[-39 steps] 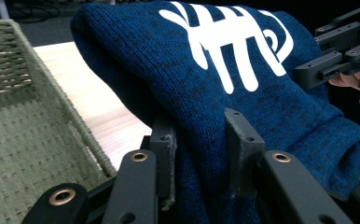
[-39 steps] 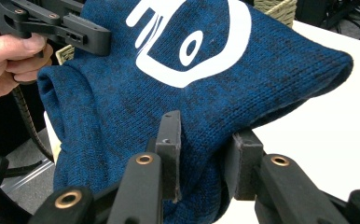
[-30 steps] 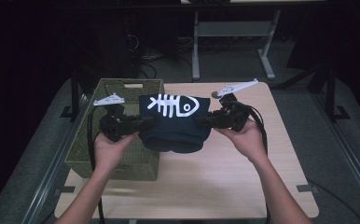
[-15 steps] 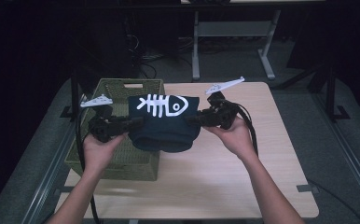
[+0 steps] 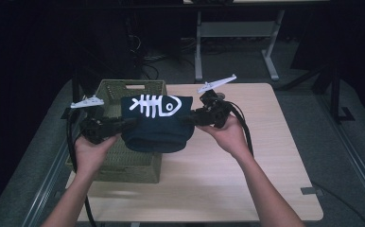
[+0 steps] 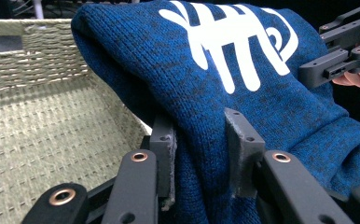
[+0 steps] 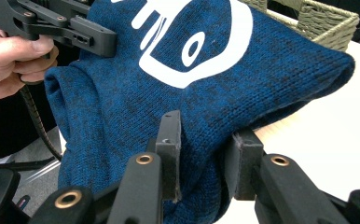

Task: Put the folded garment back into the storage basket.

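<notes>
A person holds a black two-jaw gripper in each hand above a pale wooden table. The left gripper has its jaws clamped on the left edge of a folded blue sweater; in the left gripper view the two pads pinch a thick fold of the knit between them. The right gripper is clamped on the sweater's right edge in the same way, its pads pressed into bunched cloth. The sweater hangs stretched between the two grippers, lifted off the table, partly above the right side of a basket and partly above the tabletop. It is a thick, dark-flecked blue knit, folded into a soft rectangle, with a white fish-skeleton design on its upper face and the lower fold sagging. The basket is rectangular, woven from olive-green strands, with a handle slot in its far wall; the stretch of woven floor that shows in the left gripper view is bare. It stands at the table's left edge. A thin black cable trails from the right gripper along the forearm.
</notes>
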### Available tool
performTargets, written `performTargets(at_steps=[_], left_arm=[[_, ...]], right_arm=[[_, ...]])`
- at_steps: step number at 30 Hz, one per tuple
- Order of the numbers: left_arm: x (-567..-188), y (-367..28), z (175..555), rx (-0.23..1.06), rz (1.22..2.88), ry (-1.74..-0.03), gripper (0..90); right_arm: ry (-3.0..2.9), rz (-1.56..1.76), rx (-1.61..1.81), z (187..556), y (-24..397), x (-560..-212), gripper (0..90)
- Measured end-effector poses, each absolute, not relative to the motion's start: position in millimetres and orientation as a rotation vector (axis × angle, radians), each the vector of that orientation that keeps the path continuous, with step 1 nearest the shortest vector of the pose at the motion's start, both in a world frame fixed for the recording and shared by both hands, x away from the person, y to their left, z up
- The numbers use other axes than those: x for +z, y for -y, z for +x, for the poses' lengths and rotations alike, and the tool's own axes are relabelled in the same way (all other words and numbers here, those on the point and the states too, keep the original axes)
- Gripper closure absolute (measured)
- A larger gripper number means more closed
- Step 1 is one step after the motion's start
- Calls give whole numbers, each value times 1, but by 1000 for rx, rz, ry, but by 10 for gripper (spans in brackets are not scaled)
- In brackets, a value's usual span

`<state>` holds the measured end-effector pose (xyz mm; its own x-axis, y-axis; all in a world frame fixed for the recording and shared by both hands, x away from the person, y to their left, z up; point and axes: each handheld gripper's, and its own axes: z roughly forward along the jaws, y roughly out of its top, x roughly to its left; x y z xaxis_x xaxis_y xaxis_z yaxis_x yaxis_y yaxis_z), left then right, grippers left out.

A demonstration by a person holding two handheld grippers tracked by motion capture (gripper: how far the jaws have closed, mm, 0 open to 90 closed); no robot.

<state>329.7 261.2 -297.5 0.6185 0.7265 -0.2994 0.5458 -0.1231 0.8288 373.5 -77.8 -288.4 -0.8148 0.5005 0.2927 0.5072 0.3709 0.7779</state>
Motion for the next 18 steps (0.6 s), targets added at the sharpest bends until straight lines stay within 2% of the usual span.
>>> performTargets(at_steps=[18], left_arm=[[-301, -292, 329, 235, 1789, -1078, 676]], right_arm=[[2579, -907, -1478, 385, 47, -293, 698]])
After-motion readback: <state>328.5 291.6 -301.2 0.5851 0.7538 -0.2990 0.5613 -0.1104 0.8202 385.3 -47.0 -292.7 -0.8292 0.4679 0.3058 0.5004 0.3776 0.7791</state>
